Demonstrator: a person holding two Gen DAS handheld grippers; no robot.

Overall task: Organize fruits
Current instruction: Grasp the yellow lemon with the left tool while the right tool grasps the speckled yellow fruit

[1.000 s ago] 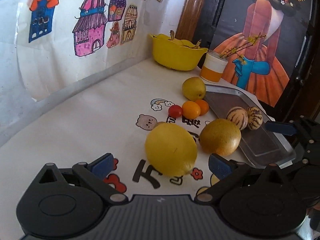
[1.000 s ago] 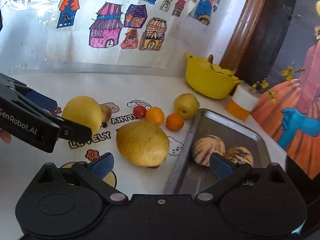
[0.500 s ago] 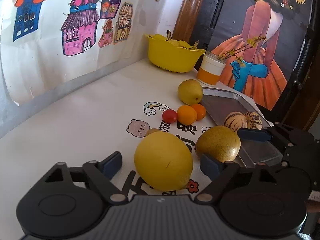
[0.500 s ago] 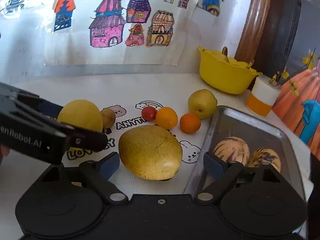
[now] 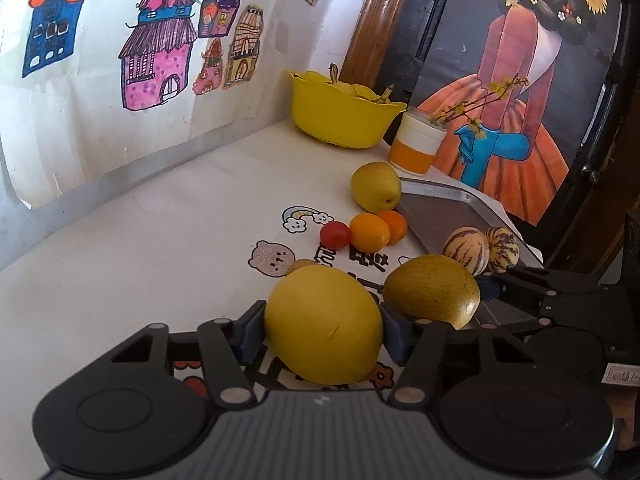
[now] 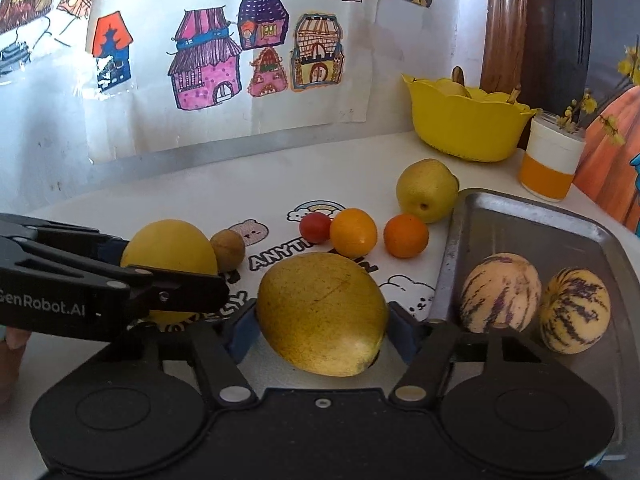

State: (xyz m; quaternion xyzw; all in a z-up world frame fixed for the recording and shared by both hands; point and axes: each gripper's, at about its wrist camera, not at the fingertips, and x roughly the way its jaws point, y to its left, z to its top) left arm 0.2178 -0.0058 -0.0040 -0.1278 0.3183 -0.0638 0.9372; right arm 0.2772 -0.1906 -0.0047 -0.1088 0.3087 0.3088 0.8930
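A big smooth yellow fruit point(image 5: 324, 320) lies on the printed tablecloth between the blue pads of my left gripper point(image 5: 322, 334). Its jaws are closing and both pads touch the fruit's sides. Just to its right a speckled yellow-brown fruit point(image 6: 320, 312) sits in my right gripper point(image 6: 322, 334), whose jaws are also closing, with both pads against it. In the right wrist view the left gripper point(image 6: 160, 268) grips its yellow fruit point(image 6: 172, 248) at the left. Two striped melons point(image 6: 500, 292) stand in the metal tray point(image 6: 540, 232) on the right.
Behind the held fruits lie a small brown fruit point(image 6: 227, 249), a cherry tomato point(image 6: 315, 227), two oranges point(image 6: 353, 232) and a yellow pear point(image 6: 426, 190). A yellow bowl point(image 6: 464, 128) of fruit and an orange-and-white cup point(image 6: 550, 164) stand at the back, by the wall.
Both grippers have closed from wide open onto the fruit in front of them. The right gripper moved left from the tray to centre on the speckled fruit.
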